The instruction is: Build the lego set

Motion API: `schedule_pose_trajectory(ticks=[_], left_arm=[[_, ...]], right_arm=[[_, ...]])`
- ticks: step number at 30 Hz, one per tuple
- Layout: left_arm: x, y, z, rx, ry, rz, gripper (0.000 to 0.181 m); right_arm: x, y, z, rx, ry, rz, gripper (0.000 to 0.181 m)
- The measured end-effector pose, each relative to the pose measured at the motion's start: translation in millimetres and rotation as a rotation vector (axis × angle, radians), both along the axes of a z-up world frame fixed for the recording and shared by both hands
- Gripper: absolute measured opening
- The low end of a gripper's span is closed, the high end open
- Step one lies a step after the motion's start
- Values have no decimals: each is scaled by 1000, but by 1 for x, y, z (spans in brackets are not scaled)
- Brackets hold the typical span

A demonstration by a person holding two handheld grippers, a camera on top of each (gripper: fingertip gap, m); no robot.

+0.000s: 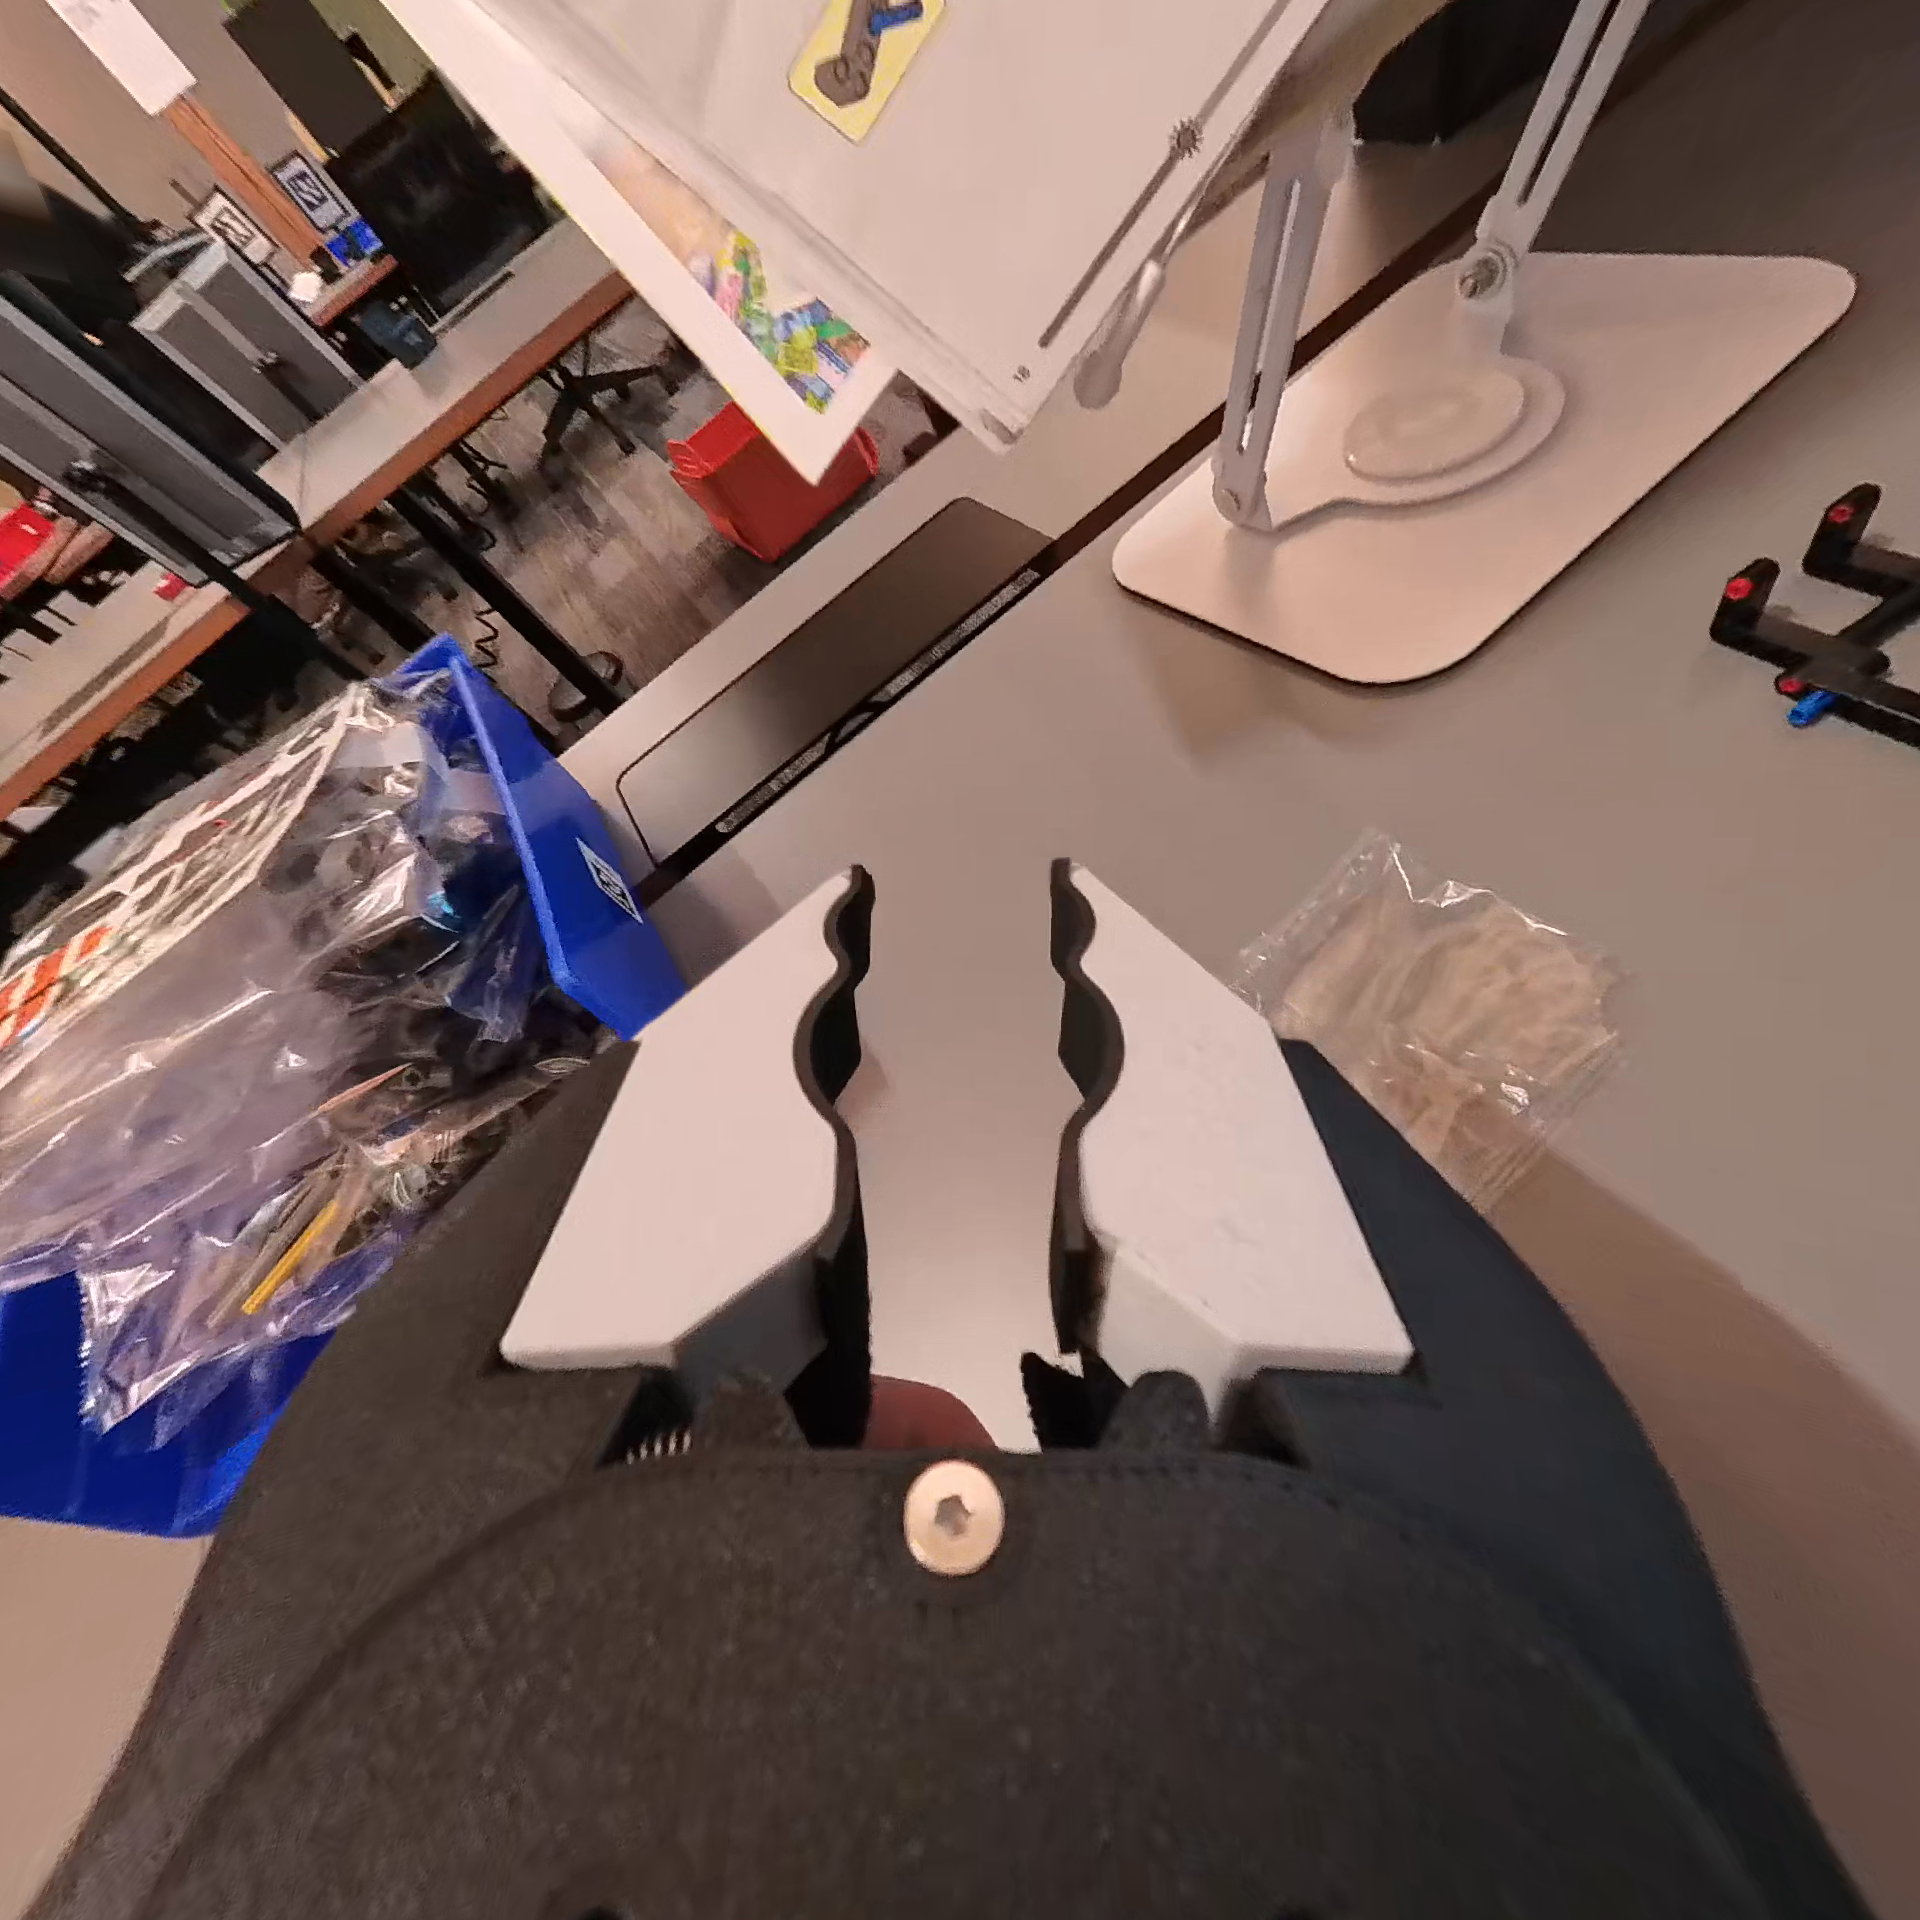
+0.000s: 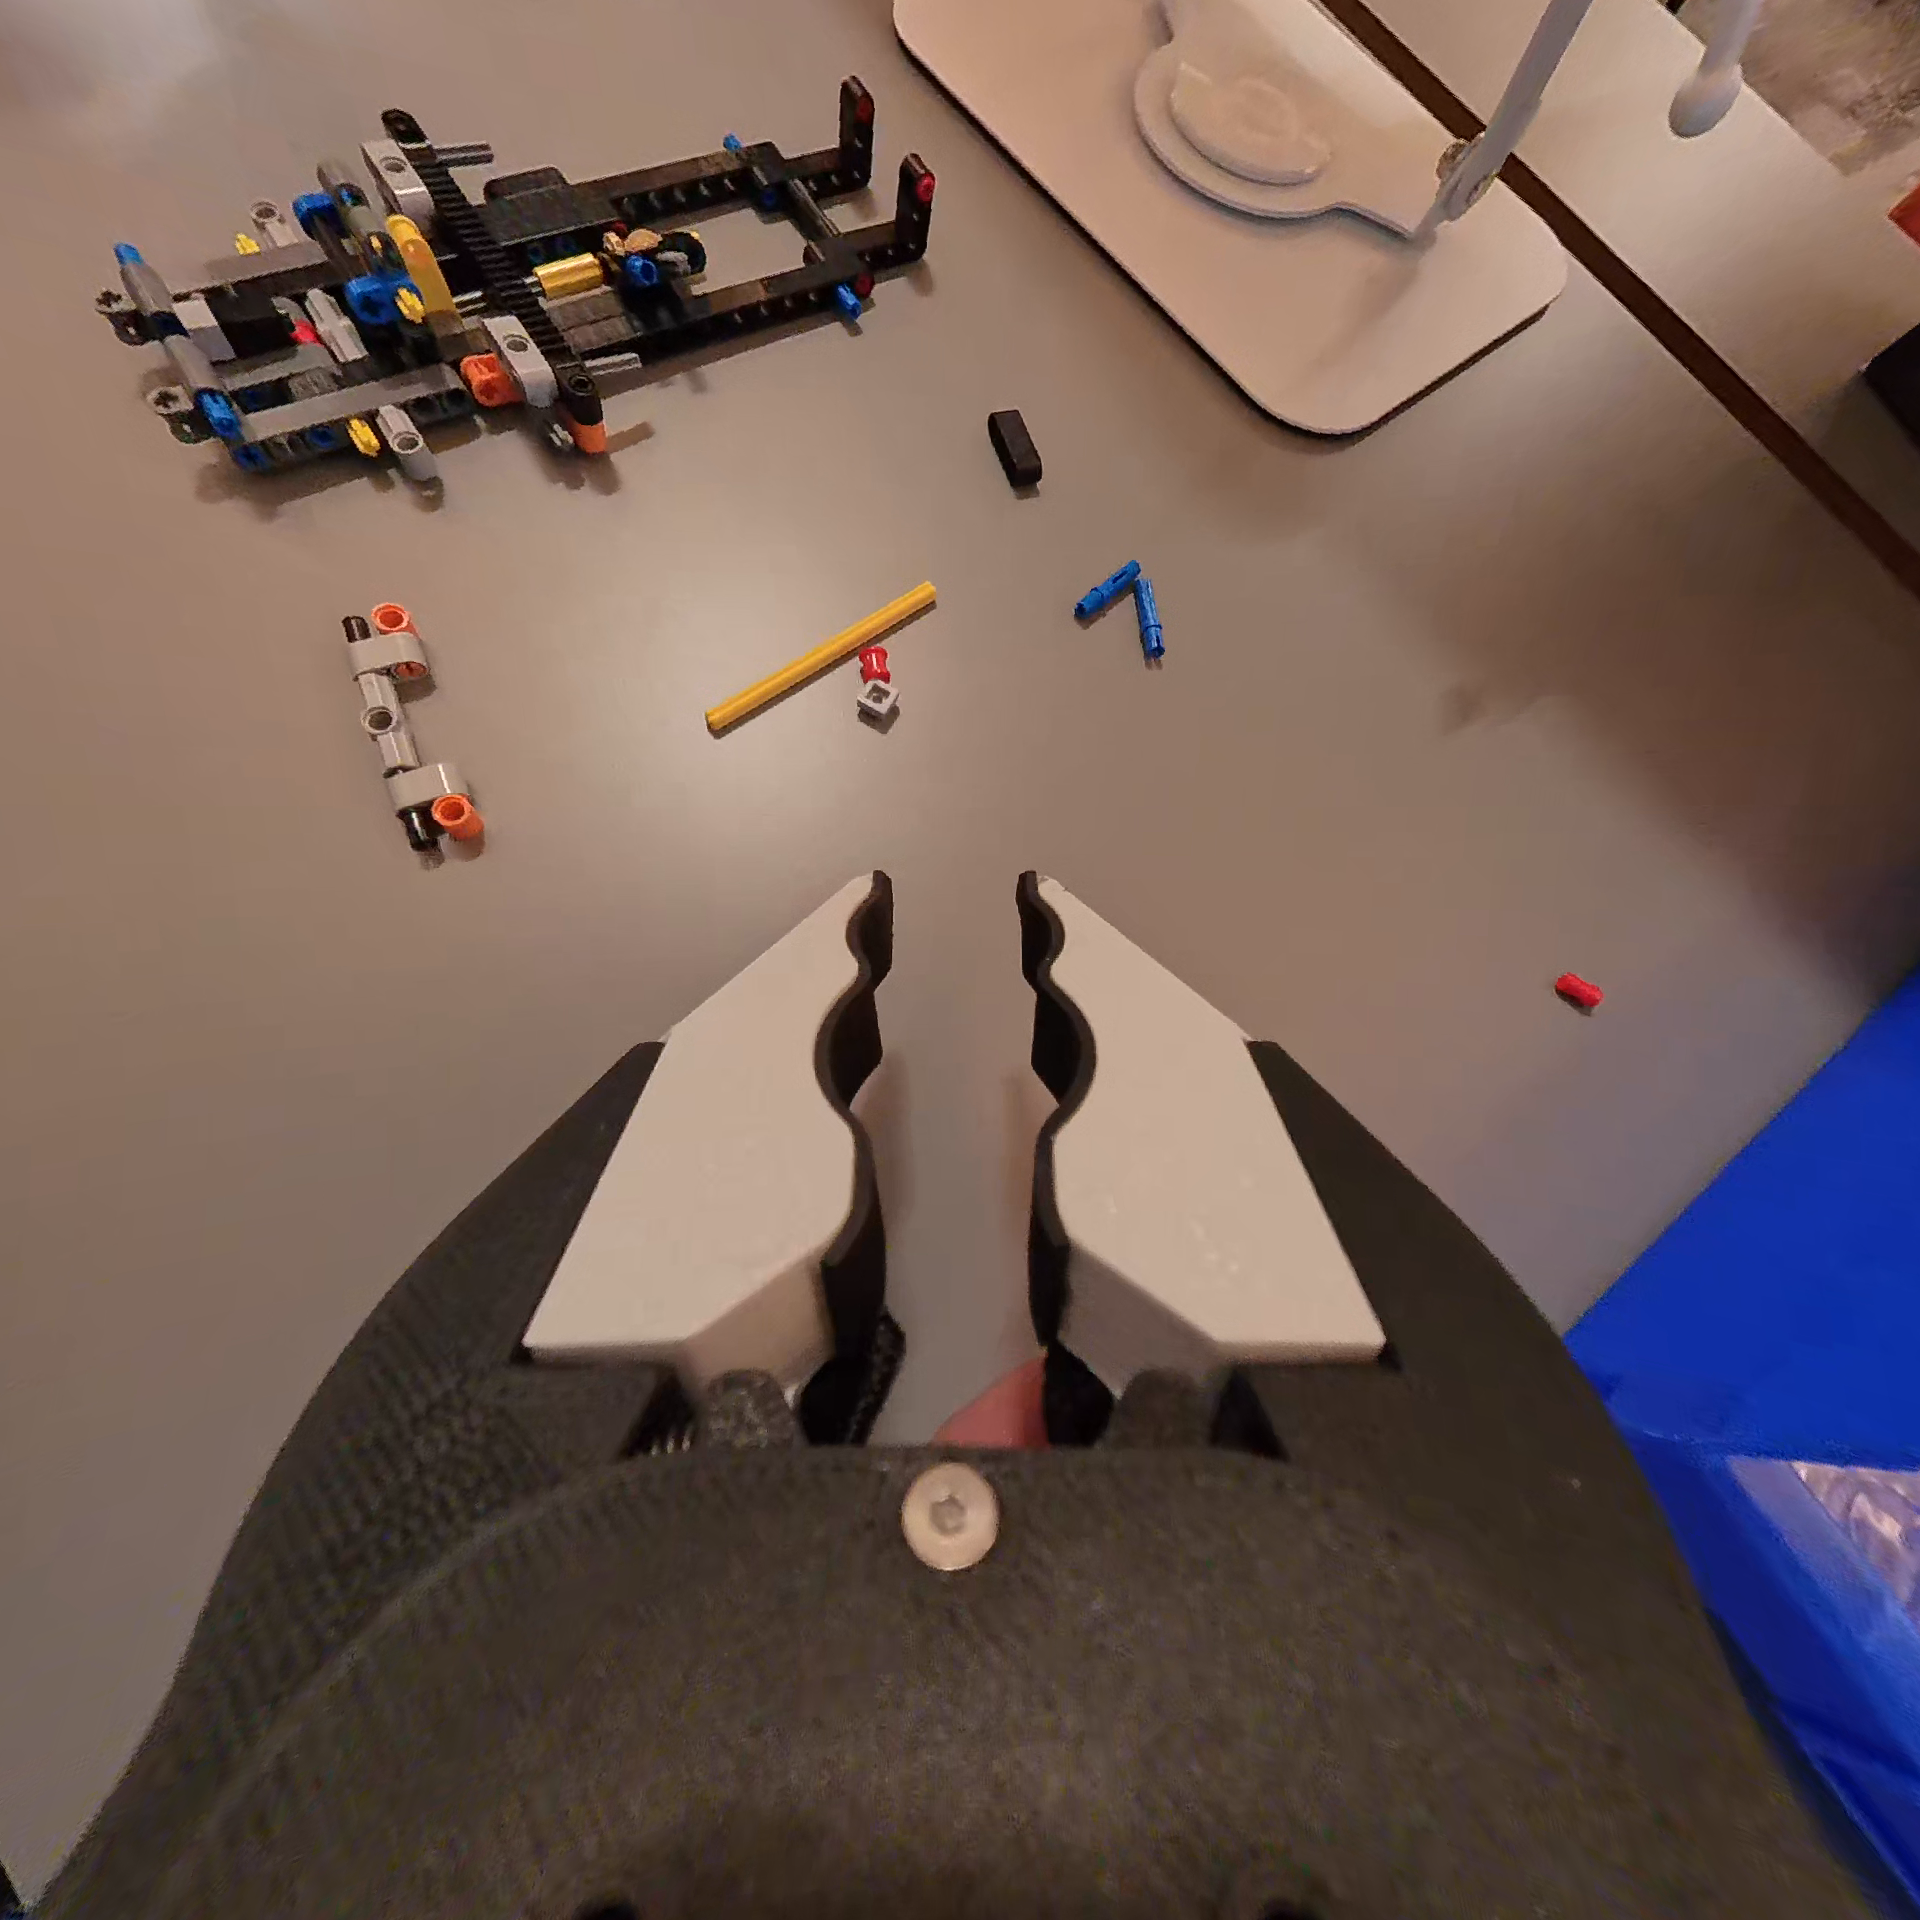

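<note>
The chassis [image 2: 499, 281] is partly built, while a yellow axle [image 2: 821, 657] and blue pins [image 2: 1127, 608] wait loose on the tabletop [image 2: 1351, 810]; both grippers' jaws gape empty.

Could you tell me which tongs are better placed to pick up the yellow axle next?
Right, probably. The right tongs are open and empty, with the yellow axle just ahead. The left tongs, also open, face the blue bin and an empty plastic bag.

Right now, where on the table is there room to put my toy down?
Bare table lies between the yellow axle, the right tongs and the lone red pin. It is crowded near the black chassis.
</note>
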State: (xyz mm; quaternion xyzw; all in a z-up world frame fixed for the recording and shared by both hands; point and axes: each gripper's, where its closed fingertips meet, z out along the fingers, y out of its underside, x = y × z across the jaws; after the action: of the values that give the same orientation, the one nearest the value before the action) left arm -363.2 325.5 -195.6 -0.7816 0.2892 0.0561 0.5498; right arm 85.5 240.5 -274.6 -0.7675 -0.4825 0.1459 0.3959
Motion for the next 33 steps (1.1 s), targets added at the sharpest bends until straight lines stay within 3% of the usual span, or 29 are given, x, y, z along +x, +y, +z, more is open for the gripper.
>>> schedule_pose_trajectory(ticks=[9, 22, 27, 33], left_arm=[[32, 13, -31, -39, 13, -66, 33], [64, 33, -68, -118, 68, 51, 49], [79, 33, -59, -107, 81, 89, 49], [83, 39, -21, -12, 58, 130, 49]], right_arm=[[-2, -15, -2, 64, -48, 6, 30], [21, -33, -11, 80, 28, 94, 41], [22, -25, -13, 62, 79, 134, 43], [22, -16, -12, 30, 144, 136, 42]])
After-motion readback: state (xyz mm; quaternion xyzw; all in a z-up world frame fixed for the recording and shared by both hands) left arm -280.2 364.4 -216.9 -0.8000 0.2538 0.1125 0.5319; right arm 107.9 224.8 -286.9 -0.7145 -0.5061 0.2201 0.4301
